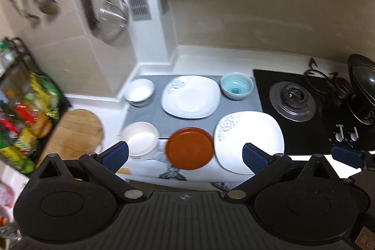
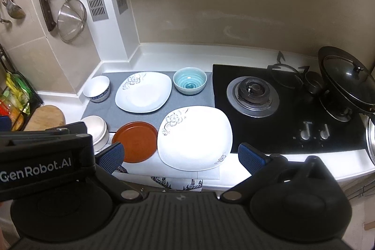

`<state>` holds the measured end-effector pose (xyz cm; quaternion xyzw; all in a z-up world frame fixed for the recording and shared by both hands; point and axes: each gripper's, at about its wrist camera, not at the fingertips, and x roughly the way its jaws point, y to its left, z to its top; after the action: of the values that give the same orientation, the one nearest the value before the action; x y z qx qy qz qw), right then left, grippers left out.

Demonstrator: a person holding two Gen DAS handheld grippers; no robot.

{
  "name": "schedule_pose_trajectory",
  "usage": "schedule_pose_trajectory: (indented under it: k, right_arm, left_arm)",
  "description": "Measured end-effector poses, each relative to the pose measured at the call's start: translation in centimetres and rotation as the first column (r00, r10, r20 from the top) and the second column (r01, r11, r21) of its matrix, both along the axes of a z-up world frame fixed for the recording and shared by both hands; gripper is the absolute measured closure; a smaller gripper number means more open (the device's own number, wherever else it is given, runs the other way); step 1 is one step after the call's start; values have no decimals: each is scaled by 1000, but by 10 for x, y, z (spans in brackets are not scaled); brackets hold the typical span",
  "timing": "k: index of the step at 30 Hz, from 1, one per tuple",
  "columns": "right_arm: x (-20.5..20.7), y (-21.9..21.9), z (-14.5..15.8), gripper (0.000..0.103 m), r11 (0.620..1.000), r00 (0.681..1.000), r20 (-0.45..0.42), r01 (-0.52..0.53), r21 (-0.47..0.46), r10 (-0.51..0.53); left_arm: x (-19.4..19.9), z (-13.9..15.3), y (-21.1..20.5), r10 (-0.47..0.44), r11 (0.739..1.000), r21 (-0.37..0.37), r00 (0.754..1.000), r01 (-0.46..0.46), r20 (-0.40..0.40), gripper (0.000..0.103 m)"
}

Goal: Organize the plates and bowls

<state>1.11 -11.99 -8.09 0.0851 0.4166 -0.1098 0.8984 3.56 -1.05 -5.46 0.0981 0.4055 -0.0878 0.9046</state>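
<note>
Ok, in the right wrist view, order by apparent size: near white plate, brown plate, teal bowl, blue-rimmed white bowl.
1. Near white plate, though closeness inflates it.
2. Brown plate.
3. Teal bowl.
4. Blue-rimmed white bowl; only slightly smaller than the teal one, so that pair is unsure.

Brown plate; 2 white plates w/ grey floral print; teal-swirl bowl.
</note>
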Motion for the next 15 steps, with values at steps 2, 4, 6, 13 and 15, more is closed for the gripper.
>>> schedule_pose_trajectory:
  k: [2,4,6,13,15]
  right_arm:
    - [12,-1,-16,0,1000,1000,-3,-11,3,11]
    - [22,-2,-36,0,999,999,13,-35,8,35]
    - [33,-6,-57,0,996,995,29,-91,-2,91]
    - [69,-58,-132,0,995,994,-58,-84,57,87]
    - [74,-69,-149,0,999,996,-84,-33,2,33]
  left_arm:
    - [16,-21,9,-48,997,-66,999,47,-13,0]
    - [32,-46,19,-122,983,-142,992,119,-18,0]
    - [52,-72,25,-178,973,-152,983,171,-34,0]
    - [149,-166,24,-323,940,-207,904,272,-279,18]
    - [176,-190,20,-360,925,-251,872,286,-331,21]
